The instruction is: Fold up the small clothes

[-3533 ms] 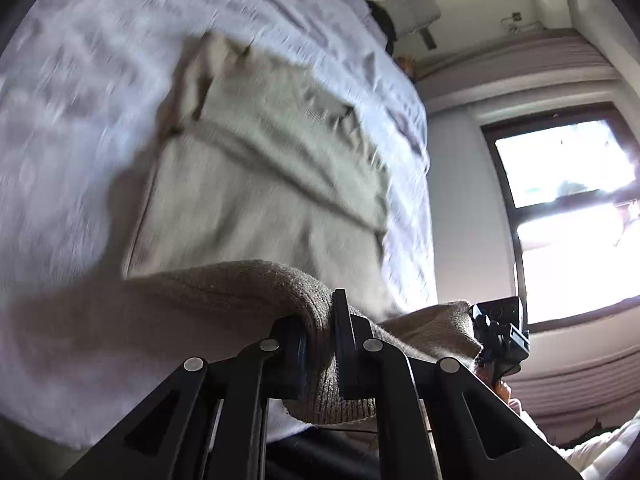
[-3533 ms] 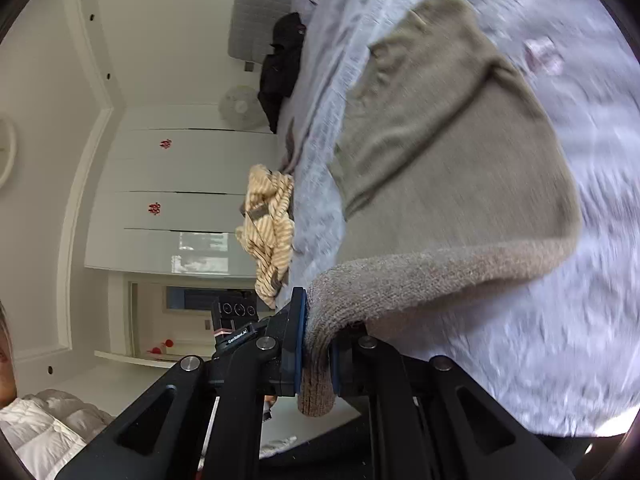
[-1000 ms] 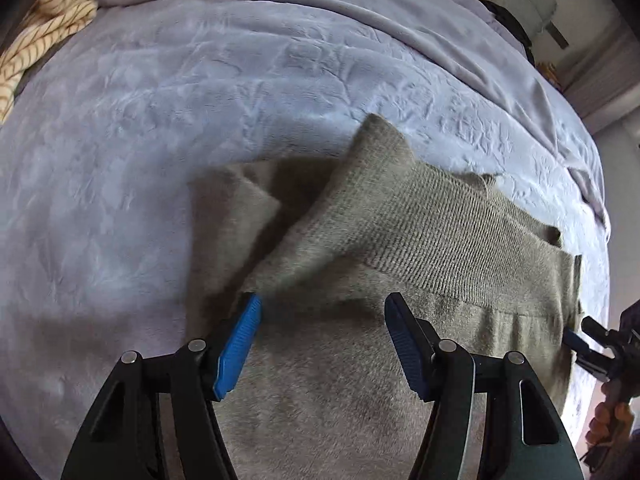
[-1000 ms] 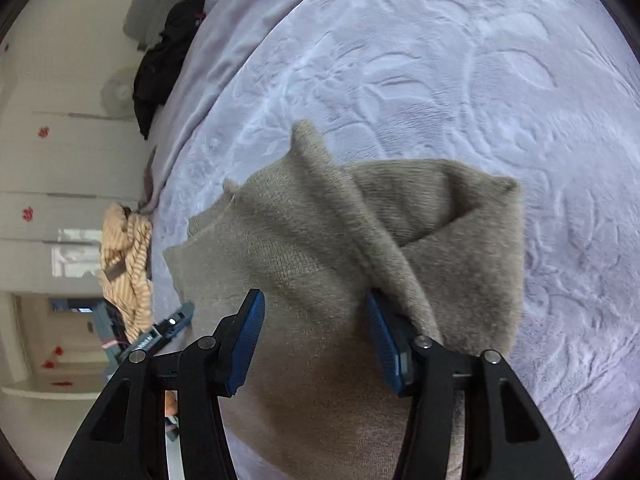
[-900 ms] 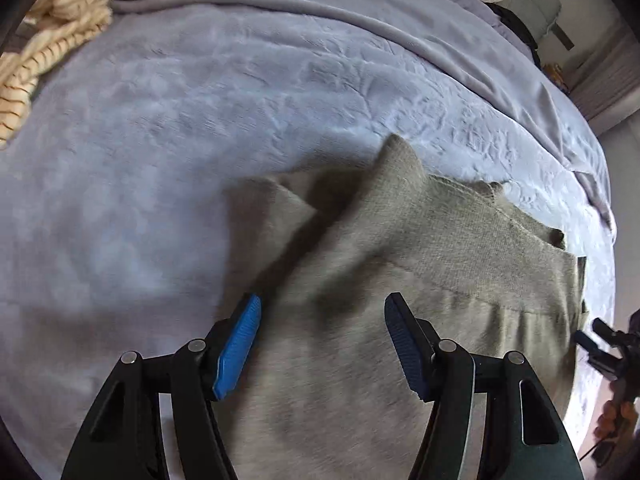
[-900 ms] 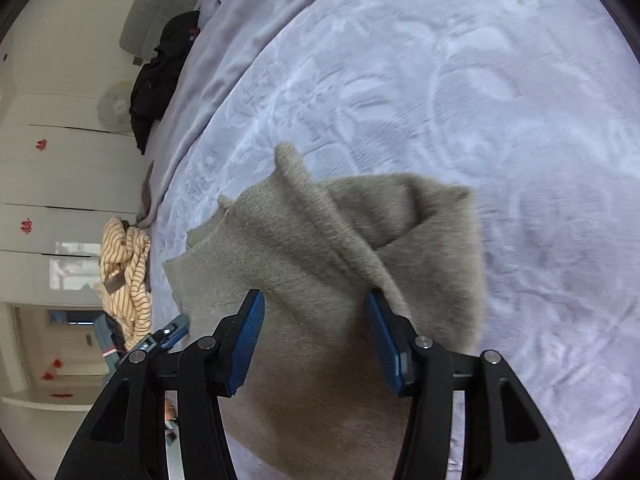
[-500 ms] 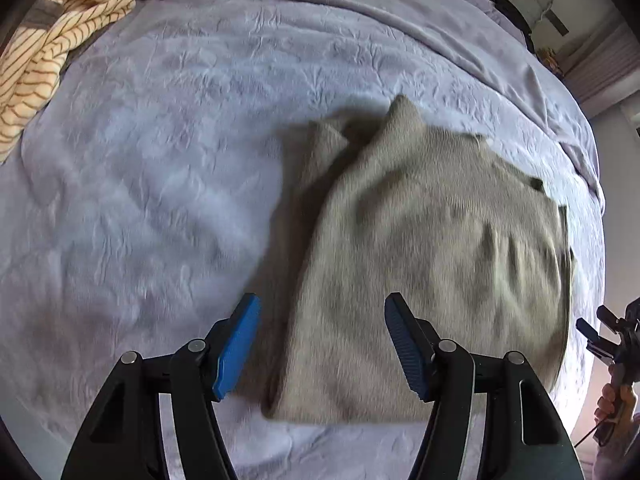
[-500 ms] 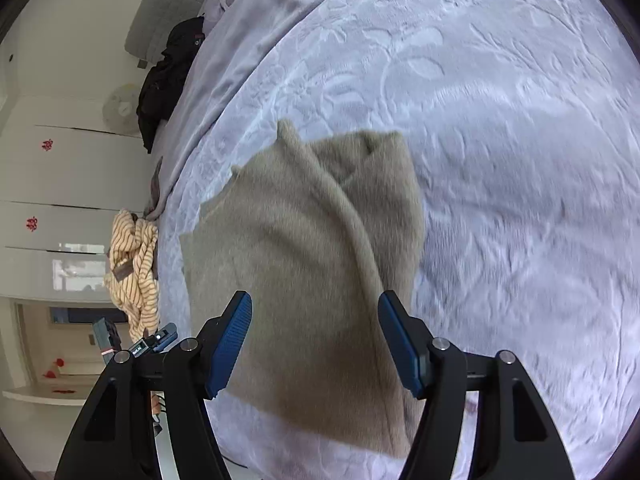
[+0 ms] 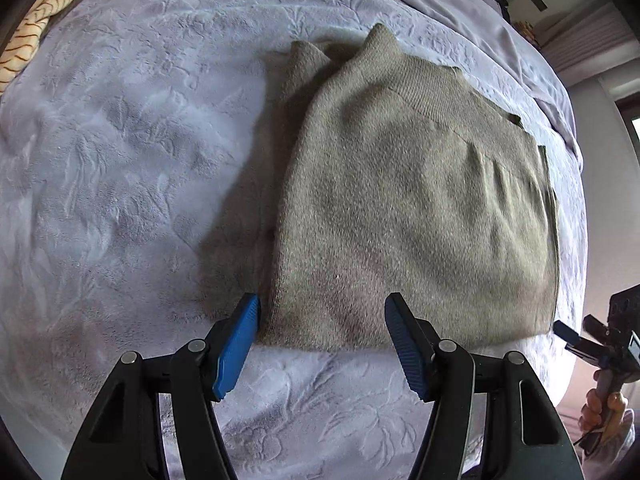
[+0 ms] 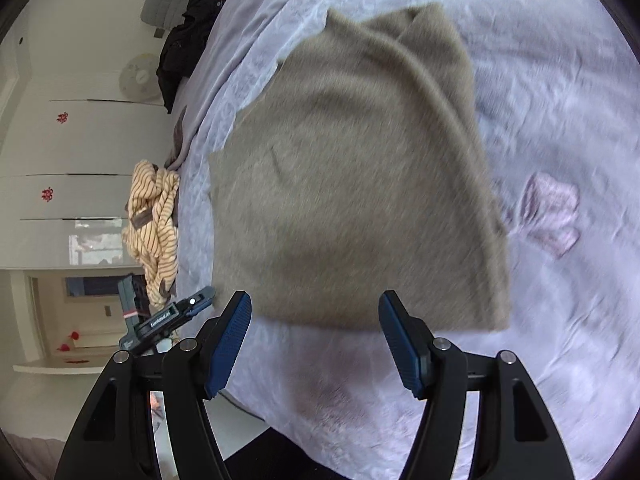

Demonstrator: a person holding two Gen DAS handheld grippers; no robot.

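A folded olive-grey sweater (image 9: 416, 200) lies flat on a lavender embossed bedspread (image 9: 120, 168), its near hem just beyond the blue pads of the left gripper (image 9: 322, 332), whose jaws stand apart with nothing between them. The right gripper (image 10: 316, 330) is likewise released and empty, the sweater (image 10: 352, 184) filling the view from its 12 o'clock. In the left view, the other gripper and the hand holding it show at 4 o'clock, off the bed's edge. The fold looks nearly done, though one layer juts out along the sweater's left side and a pointed corner rises at 12 o'clock; doing this step well probably means tucking or smoothing that stray edge square with the top layer, pinching only the outer layer so the stack beneath does not drag. By count: one sweater in hand, one yellow striped garment (image 10: 154, 220) heaped at 9 o'clock in the right view, one small pink cloth (image 10: 550, 216) at 3 o'clock, one dark bundle (image 10: 188, 36) at 11 o'clock, and two grippers.
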